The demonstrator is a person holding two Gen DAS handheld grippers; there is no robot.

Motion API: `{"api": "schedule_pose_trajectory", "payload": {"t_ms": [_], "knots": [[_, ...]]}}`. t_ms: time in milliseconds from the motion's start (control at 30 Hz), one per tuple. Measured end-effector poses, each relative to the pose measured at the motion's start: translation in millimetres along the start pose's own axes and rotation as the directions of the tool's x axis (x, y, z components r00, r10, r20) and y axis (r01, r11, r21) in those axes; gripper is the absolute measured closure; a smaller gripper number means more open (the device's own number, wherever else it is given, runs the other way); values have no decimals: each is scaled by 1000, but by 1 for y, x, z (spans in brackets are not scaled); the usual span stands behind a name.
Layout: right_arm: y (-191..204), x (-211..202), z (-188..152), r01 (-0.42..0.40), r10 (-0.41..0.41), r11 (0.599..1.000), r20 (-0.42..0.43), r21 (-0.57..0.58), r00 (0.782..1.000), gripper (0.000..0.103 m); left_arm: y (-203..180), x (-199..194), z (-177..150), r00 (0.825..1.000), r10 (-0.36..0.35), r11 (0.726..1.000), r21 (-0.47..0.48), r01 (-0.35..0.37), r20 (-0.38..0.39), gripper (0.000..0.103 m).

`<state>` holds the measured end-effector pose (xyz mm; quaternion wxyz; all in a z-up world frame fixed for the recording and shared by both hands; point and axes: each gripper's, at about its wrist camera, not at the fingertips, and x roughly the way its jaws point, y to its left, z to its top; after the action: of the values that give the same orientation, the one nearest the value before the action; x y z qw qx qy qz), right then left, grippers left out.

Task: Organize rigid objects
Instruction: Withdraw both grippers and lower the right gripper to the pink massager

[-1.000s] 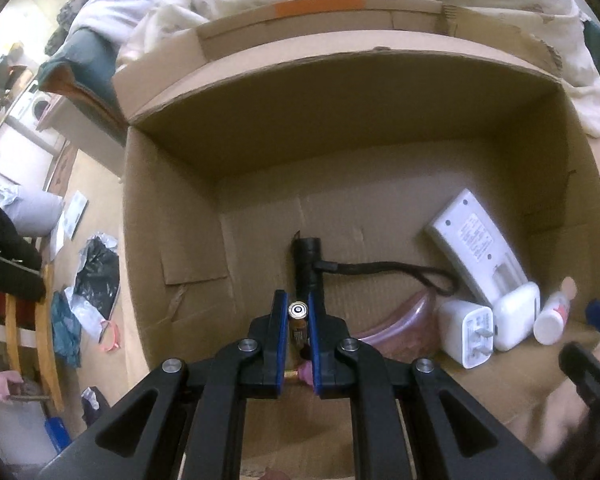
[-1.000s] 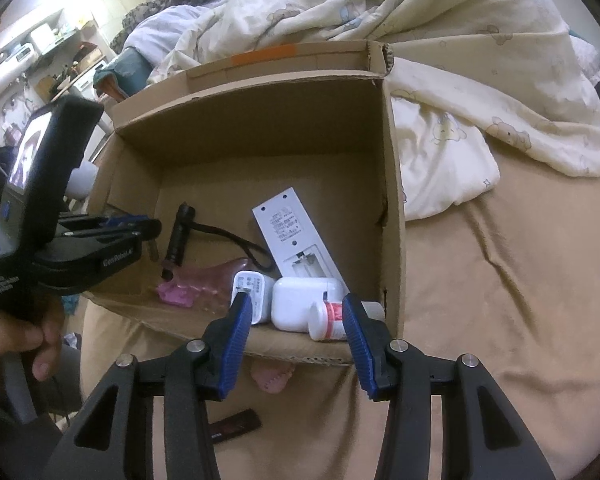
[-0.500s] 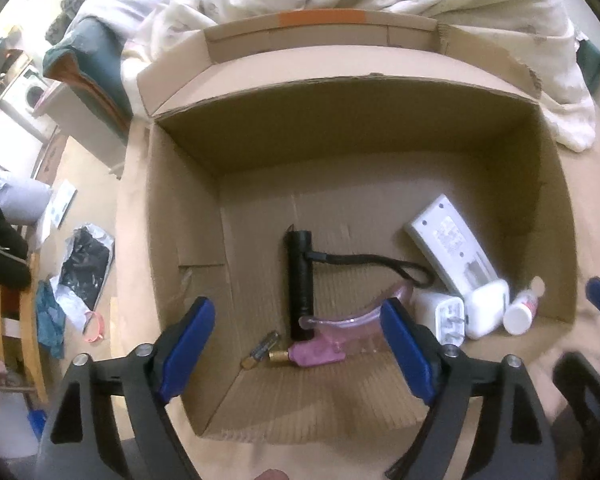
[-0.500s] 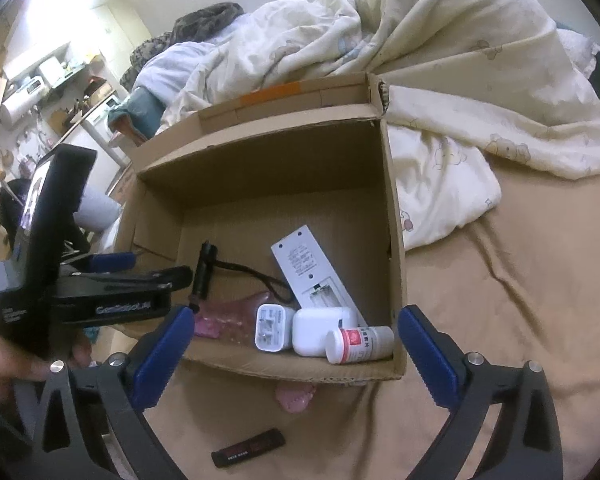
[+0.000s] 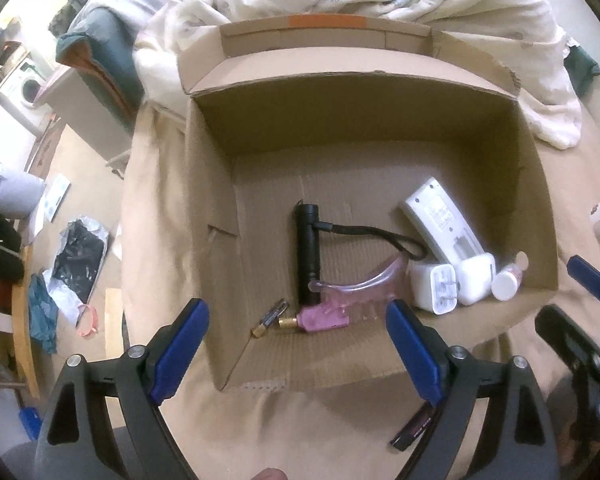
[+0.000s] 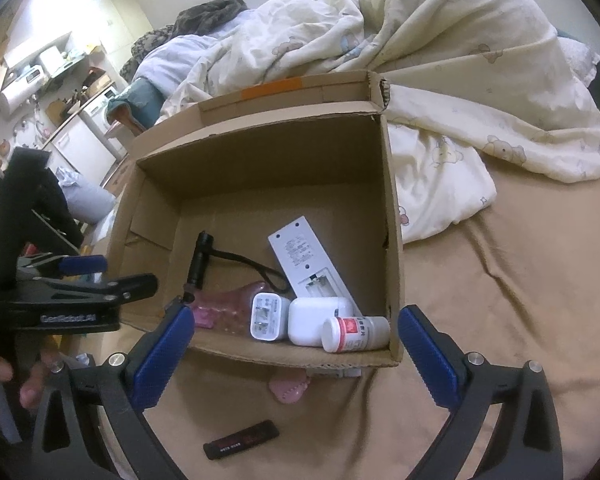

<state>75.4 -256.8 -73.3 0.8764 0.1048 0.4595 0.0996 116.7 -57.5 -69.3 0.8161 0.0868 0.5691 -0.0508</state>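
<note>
Cardboard box on the bed holds a battery; both my jaws hang wide and empty. Next, I judge, my right gripper must lower onto the black stick outside.

In the cardboard box on the bed, the battery lies left of the torch. Right of the torch, the charger plug, earbud case and pill bottle sit side by side before the remote. A USB stick lies on the bed before the box.
</note>
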Motion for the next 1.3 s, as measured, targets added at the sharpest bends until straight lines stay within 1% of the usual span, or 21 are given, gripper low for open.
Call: {"api": "schedule_pose_trajectory", "payload": {"t_ms": [167,300,367,433,500,567,633,700,767,800,900,1000,1067,1100,1133,1233,1300], "knots": [[-4,-5,-3,6,-6,1000,6,22,1000,0,11,-15,-9,999,-33,999,-20,34,30,14],[-7,-11,-6,-8,8,998,3,60,1000,0,22,-25,-19,997,-55,998,-30,57,49,14],[-13,-16,-12,-41,43,991,-11,125,999,0,28,-25,-23,997,-61,997,-38,63,52,14],[-21,-22,-27,-88,95,973,-25,215,995,0,37,-23,-27,997,-53,997,-56,57,63,14],[-21,-26,-37,-76,88,969,-43,237,995,0,44,-22,-31,996,-43,996,-76,49,78,14],[-20,-34,-42,-68,78,966,-31,249,996,0,50,-18,-34,997,-45,994,-98,52,70,14],[-15,-36,-49,-37,51,968,-48,246,998,0,54,-16,-36,996,-56,991,-122,63,63,14],[-8,-32,-56,-22,44,973,-92,231,995,0,54,-18,-38,996,-49,990,-126,57,70,14],[5,-24,-65,8,17,984,-138,176,990,0,53,-20,-38,996,-45,991,-125,54,74,14],[13,-18,-67,31,-9,991,-165,129,986,0,52,-21,-38,996,-50,991,-124,59,74,14],[27,3,-70,86,-74,996,-232,40,970,0,50,-21,-37,995,-80,988,-126,87,63,14],[26,26,-72,60,-33,994,-288,86,957,0,52,-24,-36,994,-91,986,-136,99,63,14],[23,42,-73,68,-26,991,-327,115,945,17,55,-24,-38,995,-73,987,-141,81,62,14],[22,50,-73,67,-21,990,-341,126,940,28,58,-23,-39,996,-67,986,-148,74,56,14],[21,57,-72,76,-23,987,-349,139,937,30,60,-23,-40,996,-72,984,-157,79,51,14],[20,69,-66,97,-38,981,-326,165,945,30,67,-24,-41,995,-90,978,-182,98,50,14],[19,81,-61,133,-75,978,-324,159,943,31,69,-27,-42,994,-95,977,-186,104,57,14]]}}
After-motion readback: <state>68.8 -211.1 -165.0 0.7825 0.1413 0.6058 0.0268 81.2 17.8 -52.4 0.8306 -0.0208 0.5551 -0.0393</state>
